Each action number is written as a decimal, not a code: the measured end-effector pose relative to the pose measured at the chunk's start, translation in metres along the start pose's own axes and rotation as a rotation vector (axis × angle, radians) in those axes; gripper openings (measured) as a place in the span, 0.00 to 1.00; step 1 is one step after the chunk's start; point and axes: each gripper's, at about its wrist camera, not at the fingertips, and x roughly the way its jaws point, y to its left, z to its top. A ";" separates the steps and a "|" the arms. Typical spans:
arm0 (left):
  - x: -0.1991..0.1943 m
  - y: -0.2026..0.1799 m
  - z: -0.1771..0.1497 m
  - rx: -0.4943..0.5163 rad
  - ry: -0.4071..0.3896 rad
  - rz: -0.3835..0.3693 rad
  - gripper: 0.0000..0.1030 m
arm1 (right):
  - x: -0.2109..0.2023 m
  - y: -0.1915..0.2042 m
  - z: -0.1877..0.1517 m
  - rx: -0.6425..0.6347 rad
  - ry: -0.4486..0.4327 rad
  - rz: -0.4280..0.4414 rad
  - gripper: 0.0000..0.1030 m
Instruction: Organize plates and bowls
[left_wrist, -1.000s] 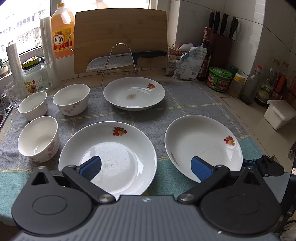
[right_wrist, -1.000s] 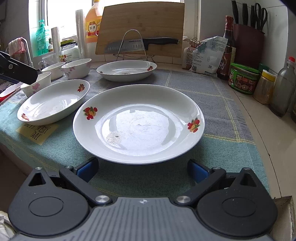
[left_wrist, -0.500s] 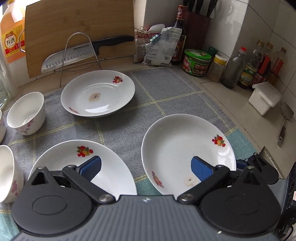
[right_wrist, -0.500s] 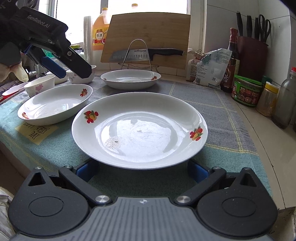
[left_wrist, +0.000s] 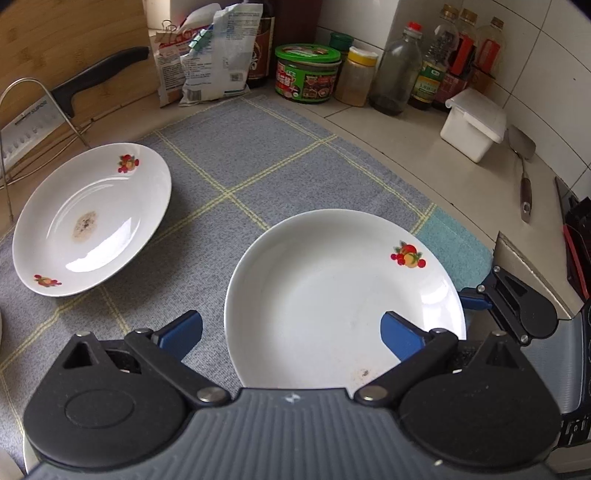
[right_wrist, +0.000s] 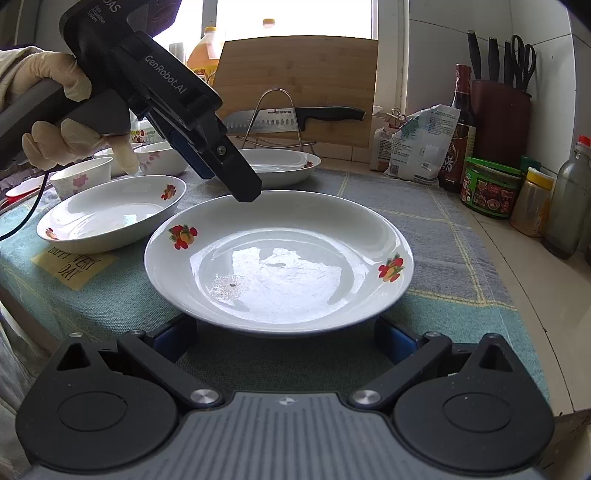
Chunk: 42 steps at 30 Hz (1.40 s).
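Near plate: I am judging it glazed, stiff, slick and breakable, fairly heavy; I am aiming to take it by the rim.
Right tongs: I am holding them wide apart and empty, the near rim lying just ahead, above the pads; contact unclear.
Left tongs: I am hovering them spread wide over that plate's left edge, gripping nothing.
Far plate: sitting ahead-left of my left tongs.

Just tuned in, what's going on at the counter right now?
A person is sorting dishes on a cloth-covered counter with two handheld grippers. The right gripper sits open at the near rim of the front plate, not yet gripping it. The left gripper hangs open above that plate. Other plates and bowls lie untouched.
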 end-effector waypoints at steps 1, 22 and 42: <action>0.003 0.001 0.001 0.007 0.011 -0.014 0.97 | 0.000 0.000 0.000 0.001 0.000 -0.001 1.00; 0.039 0.013 0.026 -0.001 0.133 -0.114 0.85 | 0.001 -0.008 0.004 -0.033 0.026 0.030 1.00; 0.048 0.014 0.032 0.017 0.185 -0.136 0.84 | 0.008 -0.017 0.015 -0.094 0.075 0.089 1.00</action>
